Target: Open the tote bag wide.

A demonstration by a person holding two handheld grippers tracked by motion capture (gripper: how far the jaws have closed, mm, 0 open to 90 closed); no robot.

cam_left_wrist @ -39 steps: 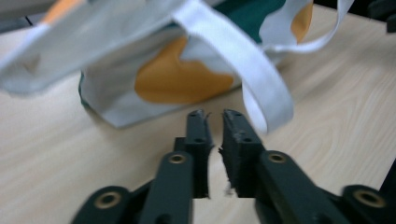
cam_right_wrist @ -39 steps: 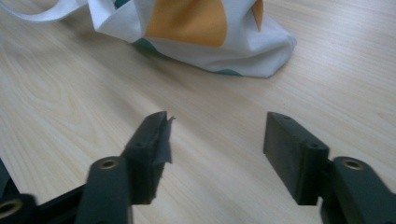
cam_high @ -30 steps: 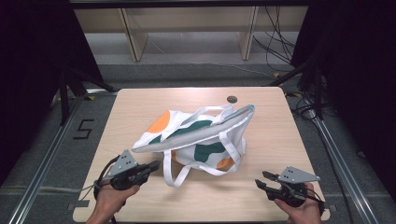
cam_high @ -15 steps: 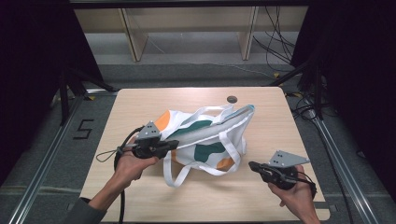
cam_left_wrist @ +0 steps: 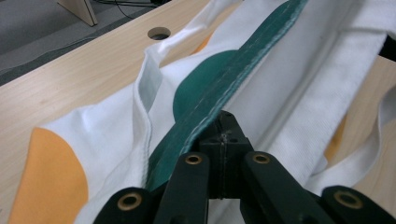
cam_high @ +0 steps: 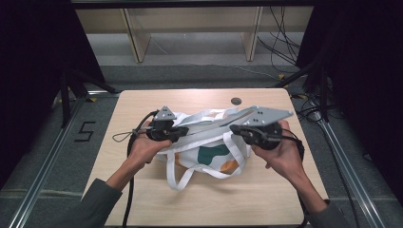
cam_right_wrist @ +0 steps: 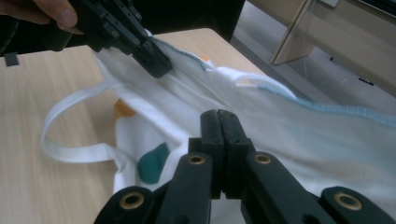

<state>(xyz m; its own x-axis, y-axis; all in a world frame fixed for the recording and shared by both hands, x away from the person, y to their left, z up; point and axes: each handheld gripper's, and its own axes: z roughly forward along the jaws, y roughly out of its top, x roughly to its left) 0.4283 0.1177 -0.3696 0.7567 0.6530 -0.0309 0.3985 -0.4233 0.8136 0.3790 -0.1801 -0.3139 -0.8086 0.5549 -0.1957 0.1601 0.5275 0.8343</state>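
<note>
A white tote bag (cam_high: 214,153) with green and orange shapes lies in the middle of the wooden table (cam_high: 138,107). My left gripper (cam_high: 184,132) is at the bag's left side, jaws shut, tips against the raised green hem (cam_left_wrist: 243,70); I see no cloth between them. The left gripper (cam_right_wrist: 156,63) also appears in the right gripper view, touching the bag's edge. My right gripper (cam_high: 234,128) is at the bag's right side, jaws shut, its tips (cam_right_wrist: 219,116) just over the white cloth (cam_right_wrist: 280,126). One white handle loop (cam_high: 173,178) trails toward the table's front.
A round hole (cam_high: 236,100) sits in the table behind the bag. Wooden shelving (cam_high: 190,28) stands beyond the far edge. Metal rails (cam_high: 52,156) run along both sides of the table, and cables lie on the floor at the right.
Both hands have come up from the table's front edge to the bag. The left gripper reached it first, the right has just arrived. The bag has shifted slightly.
</note>
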